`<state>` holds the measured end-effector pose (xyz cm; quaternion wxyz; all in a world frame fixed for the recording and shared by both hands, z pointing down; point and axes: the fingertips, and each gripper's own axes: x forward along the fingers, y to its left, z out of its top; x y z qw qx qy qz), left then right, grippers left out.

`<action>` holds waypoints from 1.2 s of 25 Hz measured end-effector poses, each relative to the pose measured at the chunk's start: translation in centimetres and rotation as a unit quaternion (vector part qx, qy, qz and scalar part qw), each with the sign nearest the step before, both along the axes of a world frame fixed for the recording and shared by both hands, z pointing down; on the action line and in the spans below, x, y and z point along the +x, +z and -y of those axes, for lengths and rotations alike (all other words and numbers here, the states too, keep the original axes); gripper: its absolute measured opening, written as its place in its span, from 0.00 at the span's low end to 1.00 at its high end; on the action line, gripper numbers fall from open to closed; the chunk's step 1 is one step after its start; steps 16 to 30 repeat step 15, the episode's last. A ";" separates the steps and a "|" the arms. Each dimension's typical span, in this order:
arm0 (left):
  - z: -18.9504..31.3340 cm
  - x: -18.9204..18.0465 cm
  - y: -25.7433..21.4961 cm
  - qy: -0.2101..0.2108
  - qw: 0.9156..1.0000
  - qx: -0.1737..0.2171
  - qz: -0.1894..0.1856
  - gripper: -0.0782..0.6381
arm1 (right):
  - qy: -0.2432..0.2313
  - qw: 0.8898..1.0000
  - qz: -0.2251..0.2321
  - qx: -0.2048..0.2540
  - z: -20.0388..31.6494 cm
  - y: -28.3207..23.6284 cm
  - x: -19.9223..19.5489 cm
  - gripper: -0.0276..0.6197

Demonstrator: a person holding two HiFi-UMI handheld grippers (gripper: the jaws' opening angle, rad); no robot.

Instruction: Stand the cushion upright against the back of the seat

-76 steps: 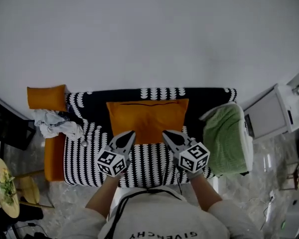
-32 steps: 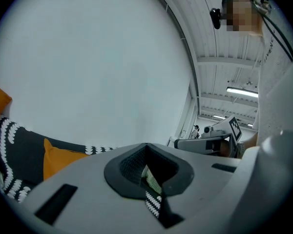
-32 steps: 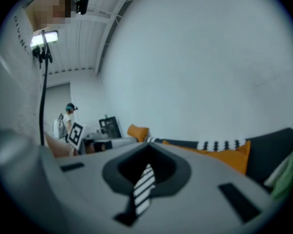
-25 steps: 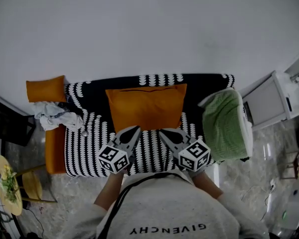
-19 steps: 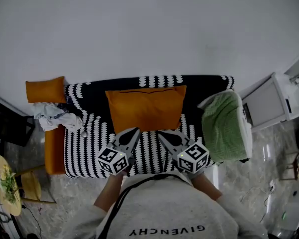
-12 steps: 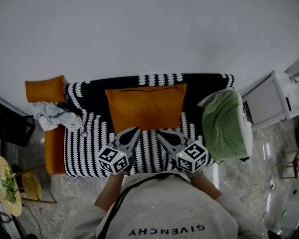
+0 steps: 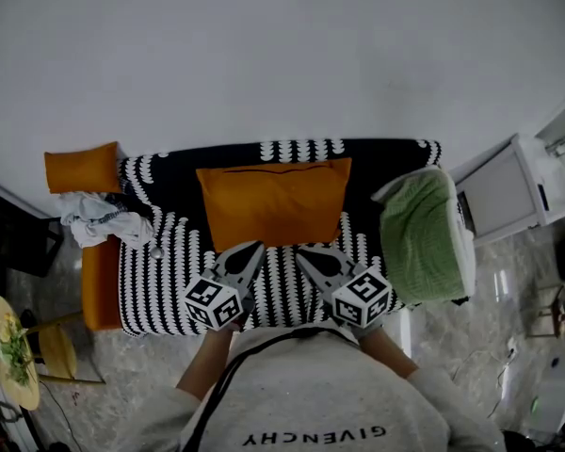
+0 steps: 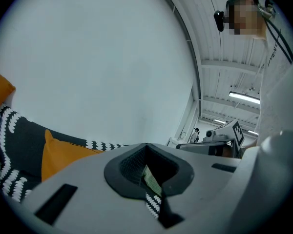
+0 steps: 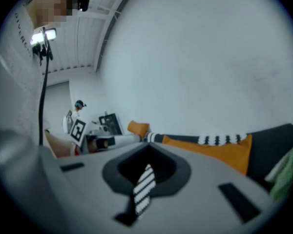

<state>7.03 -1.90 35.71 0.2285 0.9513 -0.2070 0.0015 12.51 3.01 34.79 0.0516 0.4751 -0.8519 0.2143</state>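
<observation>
An orange cushion (image 7: pixel 273 202) stands upright against the back of a sofa (image 7: pixel 184 281) draped in a black-and-white patterned cover. It also shows in the left gripper view, orange cushion (image 8: pixel 63 152), and in the right gripper view, orange cushion (image 9: pixel 219 150). My left gripper (image 7: pixel 251 250) is shut and hangs over the seat just in front of the cushion's lower left. My right gripper (image 7: pixel 304 253) is shut too, in front of the cushion's lower right. Neither touches the cushion and nothing is held.
A second orange cushion (image 7: pixel 80 168) lies on the sofa's left arm beside crumpled white cloth (image 7: pixel 104 224). A green blanket (image 7: pixel 419 238) covers the right arm. A white cabinet (image 7: pixel 523 196) stands at the right and a round yellow side table (image 7: pixel 9 351) at the lower left.
Both grippers have drawn back from the cushion toward the seat's front edge and stay shut. The cushion has kept its upright place.
</observation>
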 end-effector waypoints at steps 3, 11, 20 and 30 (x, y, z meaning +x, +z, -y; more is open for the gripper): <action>0.2 0.0 0.2 0.000 1.000 -0.002 0.001 0.14 | 0.000 1.000 0.001 -0.002 0.2 0.1 0.0 0.07; 1.0 -0.1 0.4 -0.003 1.000 -0.004 0.003 0.14 | 0.002 1.000 0.001 -0.006 1.0 0.4 0.3 0.07; 1.7 -0.2 0.4 -0.005 1.000 -0.005 0.002 0.14 | 0.004 1.000 0.003 -0.009 1.7 0.5 0.5 0.07; 1.7 -0.2 0.4 -0.005 1.000 -0.005 0.002 0.14 | 0.004 1.000 0.003 -0.009 1.7 0.5 0.5 0.07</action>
